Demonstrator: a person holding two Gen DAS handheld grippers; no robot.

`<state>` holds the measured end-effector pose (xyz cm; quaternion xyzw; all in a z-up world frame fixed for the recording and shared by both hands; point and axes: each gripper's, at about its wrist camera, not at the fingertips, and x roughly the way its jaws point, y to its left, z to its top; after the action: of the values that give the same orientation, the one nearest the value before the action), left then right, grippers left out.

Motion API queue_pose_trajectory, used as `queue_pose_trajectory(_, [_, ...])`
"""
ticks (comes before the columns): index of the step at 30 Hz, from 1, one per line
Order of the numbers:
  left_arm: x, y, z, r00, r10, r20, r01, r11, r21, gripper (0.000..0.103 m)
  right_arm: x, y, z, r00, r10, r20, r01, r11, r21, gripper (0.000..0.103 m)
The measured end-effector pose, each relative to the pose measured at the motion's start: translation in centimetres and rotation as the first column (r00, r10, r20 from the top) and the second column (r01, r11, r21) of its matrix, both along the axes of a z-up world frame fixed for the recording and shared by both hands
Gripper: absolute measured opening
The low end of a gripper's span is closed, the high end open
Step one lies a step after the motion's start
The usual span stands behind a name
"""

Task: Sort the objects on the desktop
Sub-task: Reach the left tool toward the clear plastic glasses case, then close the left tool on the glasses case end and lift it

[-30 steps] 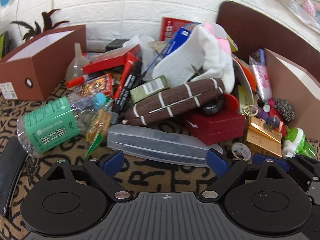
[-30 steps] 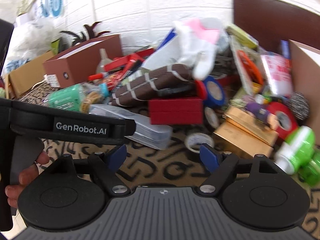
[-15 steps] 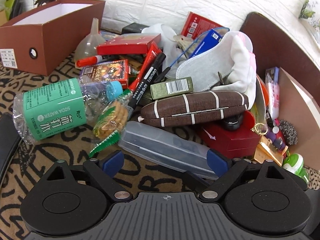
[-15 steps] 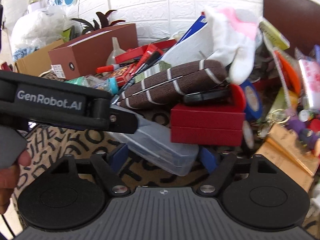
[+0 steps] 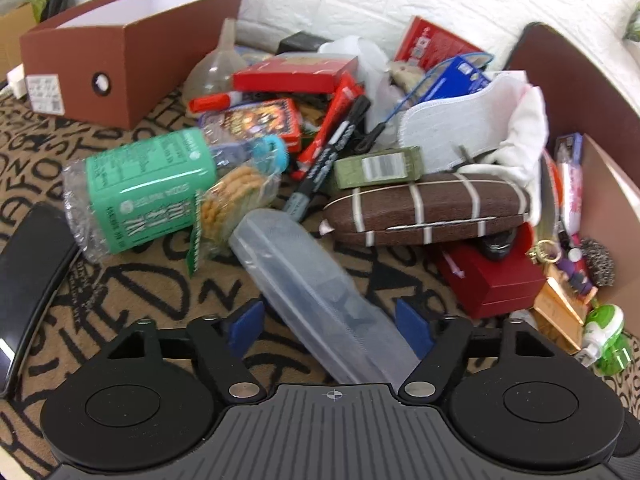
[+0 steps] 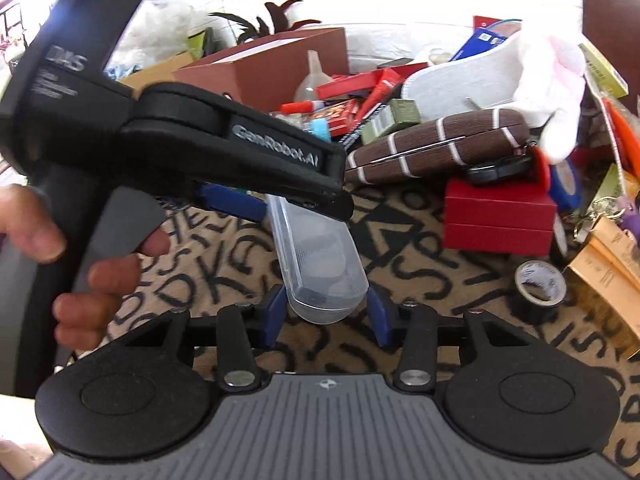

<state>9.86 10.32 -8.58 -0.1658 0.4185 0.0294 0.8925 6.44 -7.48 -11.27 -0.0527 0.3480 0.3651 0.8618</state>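
White brick-pattern wall behind; bench (image 5: 132, 292) covered in tan cloth printed with black letters. Clear plastic case (image 5: 320, 300) lies flat, long axis diagonal in the left wrist view: far end at the biscuit packet (image 5: 232, 200), near end between the left gripper (image 5: 332, 324) pads. Left gripper's jaws have just been closing, gaps remain on both sides. Right gripper (image 6: 326, 314) brackets the case's rounded end, jaws just been closing, narrow; contact unclear. A hand (image 6: 92, 264) holds the left gripper's handle, which slopes downward; arm reads "GenRobot.AI". Green bottle (image 5: 148, 188) label: "SODA WATER".
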Motion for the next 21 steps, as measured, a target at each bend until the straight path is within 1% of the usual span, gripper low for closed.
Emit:
queue_pose_trajectory(3, [0.4,0.8,-0.4,0.999,0.052,-0.013,-0.052,0.998,-0.031,0.086,0.3,0.2,0.2,1.0,-0.007,0.001,0.007,1.0,-0.01,0.05])
queue_pose_trajectory(4, [0.6,0.9,-0.5,0.997,0.069,-0.019,-0.069,0.997,-0.03,0.088,0.5,0.1,0.2,1.0,-0.015,-0.002,0.015,1.0,-0.01,0.052])
queue_pose_trajectory(6, [1.2,1.1,-0.6,0.996,0.08,-0.026,-0.081,0.996,-0.023,0.088,0.8,0.7,0.4,1.0,-0.023,-0.004,0.023,1.0,-0.014,0.053])
queue_pose_trajectory(9, [1.8,1.0,-0.6,0.997,0.065,-0.034,-0.065,0.998,-0.014,0.086,1.2,1.6,0.4,1.0,-0.013,0.016,0.013,1.0,-0.022,0.056])
queue_pose_trajectory(10, [1.8,0.9,-0.6,0.998,0.059,-0.033,-0.059,0.998,-0.012,0.081,1.5,1.9,0.4,1.0,-0.009,0.024,0.009,1.0,-0.021,0.057])
queue_pose_trajectory(11, [1.8,0.8,-0.6,0.998,0.05,-0.031,-0.05,0.999,-0.011,0.071,1.6,2.1,0.4,1.0,-0.007,0.03,0.008,1.0,-0.017,0.057])
queue_pose_trajectory(13, [1.6,0.6,-0.4,0.999,0.035,-0.026,-0.035,0.999,-0.017,0.063,1.9,2.5,0.2,1.0,-0.007,0.023,0.008,1.0,-0.018,0.056])
queue_pose_trajectory(17, [1.3,-0.2,-0.3,0.999,-0.003,-0.051,0.001,0.999,-0.044,0.058,1.2,1.8,0.4,1.0,0.017,0.024,-0.016,0.999,-0.036,0.052])
queue_pose_trajectory(21, [0.5,-3.0,-0.4,0.993,-0.097,-0.069,0.093,0.994,-0.055,0.056,-0.3,-0.7,0.7,1.0,0.0,-0.016,0.0,0.999,-0.04,0.052])
